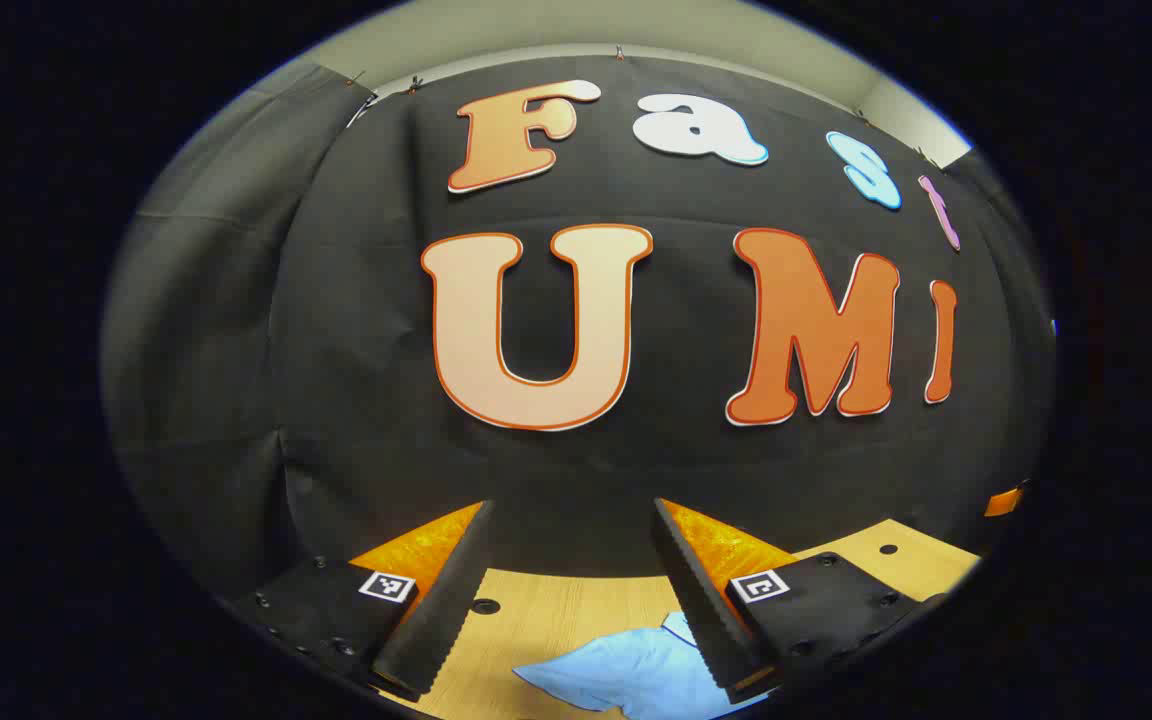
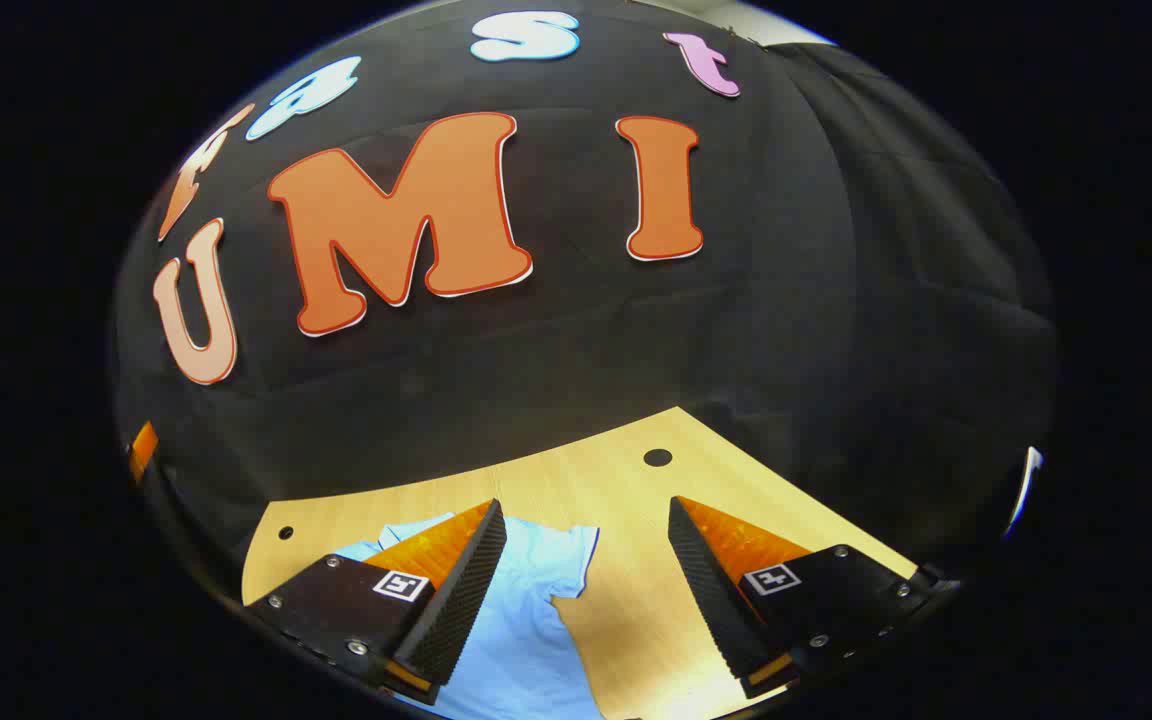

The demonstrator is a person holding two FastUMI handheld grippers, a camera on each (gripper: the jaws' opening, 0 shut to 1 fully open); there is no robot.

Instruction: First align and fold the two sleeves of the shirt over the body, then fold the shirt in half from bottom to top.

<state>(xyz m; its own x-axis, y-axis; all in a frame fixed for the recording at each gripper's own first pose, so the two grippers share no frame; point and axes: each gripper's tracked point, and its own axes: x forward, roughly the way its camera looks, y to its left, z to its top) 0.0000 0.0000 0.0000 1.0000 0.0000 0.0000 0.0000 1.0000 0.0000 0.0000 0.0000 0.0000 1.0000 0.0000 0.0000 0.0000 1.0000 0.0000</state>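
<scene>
Shirt (image 2: 526,610) flat on table (image 2: 626,480), bottom centre of right gripper view, sleeve spread right. Left gripper (image 1: 571,590) and right gripper (image 2: 586,590) both released, raised above. Advice: descend, pinch sleeve edge squarely.

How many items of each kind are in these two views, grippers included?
Grippers: 2, the left gripper and the right gripper, both open and above the table.
Shirts: 1, a light blue shirt lying on the table.
Tables: 1, a wooden table.
Total: 4
</scene>
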